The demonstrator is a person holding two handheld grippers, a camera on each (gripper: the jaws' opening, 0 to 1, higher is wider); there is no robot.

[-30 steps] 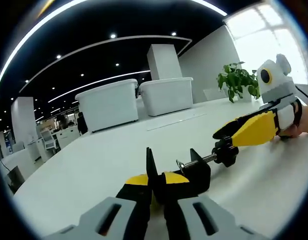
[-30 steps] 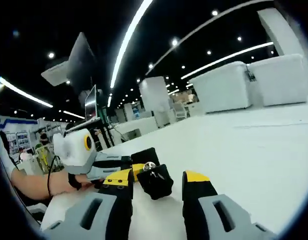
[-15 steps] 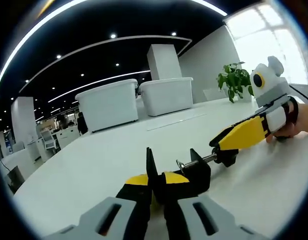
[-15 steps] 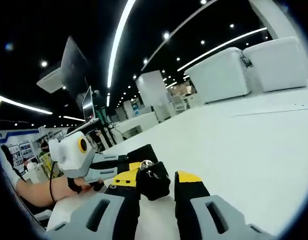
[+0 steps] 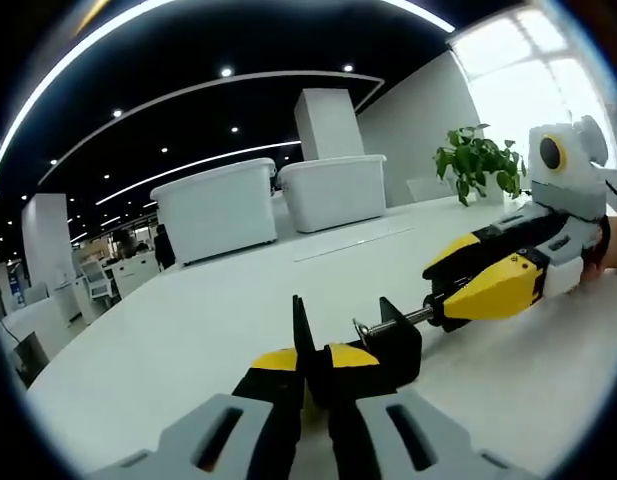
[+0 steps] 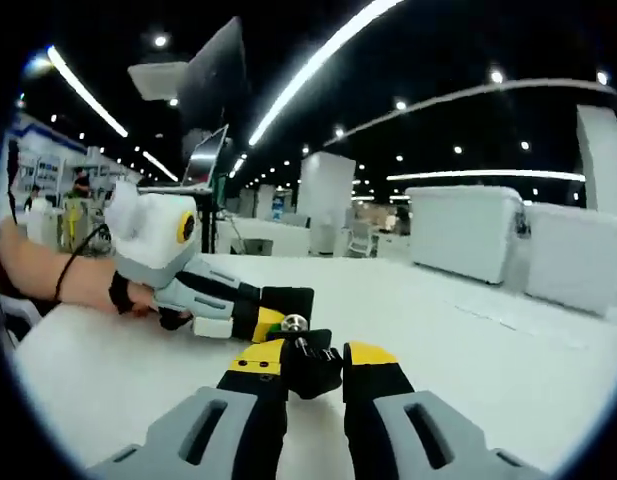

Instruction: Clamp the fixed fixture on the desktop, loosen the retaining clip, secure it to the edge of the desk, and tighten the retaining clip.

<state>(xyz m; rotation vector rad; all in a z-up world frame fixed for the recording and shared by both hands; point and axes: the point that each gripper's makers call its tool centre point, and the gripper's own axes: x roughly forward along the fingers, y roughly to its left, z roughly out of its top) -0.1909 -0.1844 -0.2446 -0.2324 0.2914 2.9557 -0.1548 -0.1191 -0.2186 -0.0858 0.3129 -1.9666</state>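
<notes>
A black C-clamp fixture (image 5: 373,350) lies on the white desk (image 5: 168,350). My left gripper (image 5: 315,358) is shut on its body. Its screw rod (image 5: 398,322) runs right to a black knob (image 5: 450,308). My right gripper (image 5: 458,290) comes in from the right, its yellow-tipped jaws closed around that knob. In the right gripper view, my right gripper (image 6: 315,355) is shut on the knob (image 6: 313,368). Beyond it, the clamp body (image 6: 288,298) sits in the left gripper (image 6: 258,322), which a person's hand (image 6: 83,285) holds.
Two white storage bins (image 5: 223,205) (image 5: 333,190) stand at the back of the desk, with a potted plant (image 5: 478,160) far right. An open laptop on a stand (image 6: 213,165) rises behind the left hand. Bare desk surface (image 6: 508,350) stretches to the right.
My right gripper's jaws have closed from a wider gap onto the knob, and the gripper has rolled around it. The left gripper and clamp body have stayed put.
</notes>
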